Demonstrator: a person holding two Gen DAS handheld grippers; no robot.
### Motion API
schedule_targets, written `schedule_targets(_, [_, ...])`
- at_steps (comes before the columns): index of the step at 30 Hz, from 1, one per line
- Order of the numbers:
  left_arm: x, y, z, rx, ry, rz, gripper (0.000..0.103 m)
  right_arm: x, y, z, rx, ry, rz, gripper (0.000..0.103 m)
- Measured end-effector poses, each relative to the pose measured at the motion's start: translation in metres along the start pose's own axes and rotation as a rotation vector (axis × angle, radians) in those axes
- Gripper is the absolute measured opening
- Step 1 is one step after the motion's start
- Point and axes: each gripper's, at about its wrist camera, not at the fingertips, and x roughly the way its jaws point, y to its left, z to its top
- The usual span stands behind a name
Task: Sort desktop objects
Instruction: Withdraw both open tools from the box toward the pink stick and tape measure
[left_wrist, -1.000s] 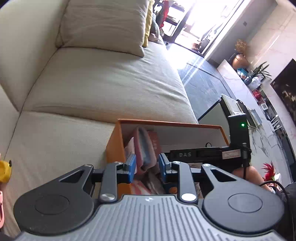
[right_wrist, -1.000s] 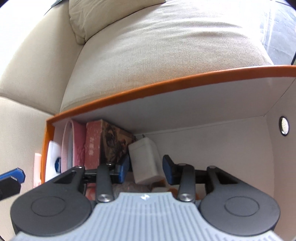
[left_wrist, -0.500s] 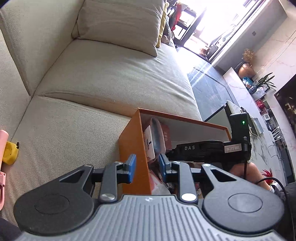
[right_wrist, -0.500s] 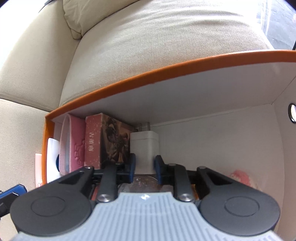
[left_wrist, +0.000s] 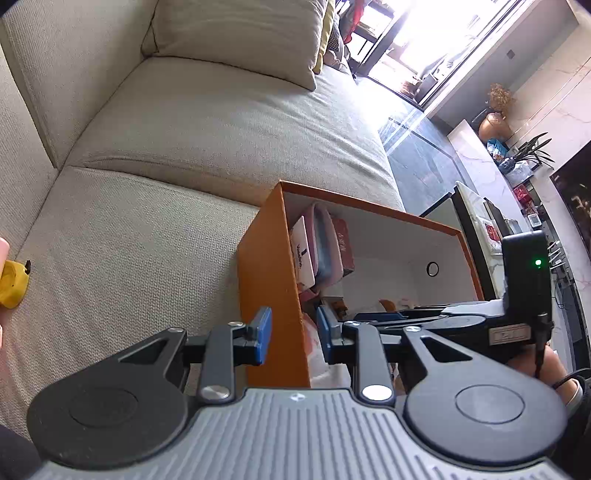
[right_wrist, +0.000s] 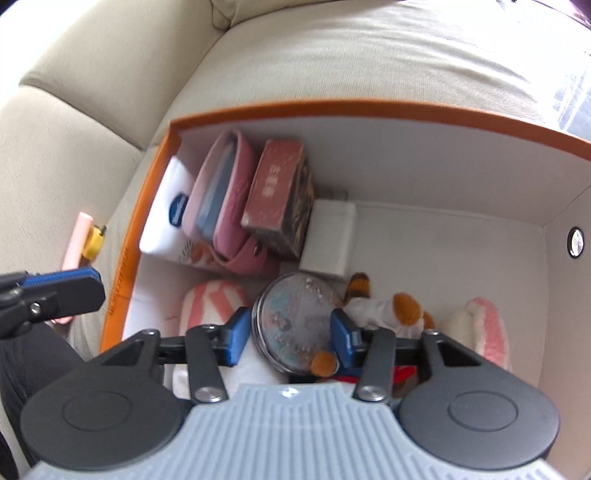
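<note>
Orange cardboard storage box (right_wrist: 354, 110) on the beige sofa (left_wrist: 207, 122) lies just below the right gripper (right_wrist: 286, 336), whose jaws are opening over a round clear-lidded tin (right_wrist: 295, 317), apparently releasing it among sorted items. Left gripper (left_wrist: 291, 334) straddles the box's near wall, part open, seemingly steadying it.
</note>
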Motion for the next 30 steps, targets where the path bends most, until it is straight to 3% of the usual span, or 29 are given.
schedule_targets(7, [-0.003,0.006,-0.001,-0.016,-0.006,0.007,0.030,0.019,-0.002,0.000,0.027,0.019,-0.060,0.054])
schedule_targets(11, [-0.002,0.008,-0.001,-0.021,-0.002,0.009,0.030,0.025,-0.002,0.000,0.039,0.032,-0.062,0.039])
schedule_targets(15, [-0.001,0.010,0.000,-0.024,-0.001,0.008,0.030,0.024,-0.006,0.001,0.046,0.035,-0.057,0.038])
schedule_targets(22, [0.003,0.015,-0.002,-0.039,0.010,0.006,0.030,0.013,-0.013,0.004,0.055,0.034,-0.060,0.028])
schedule_targets(30, [-0.004,0.024,-0.006,-0.008,0.008,0.055,0.030,-0.035,0.016,0.003,-0.044,-0.052,-0.068,0.029])
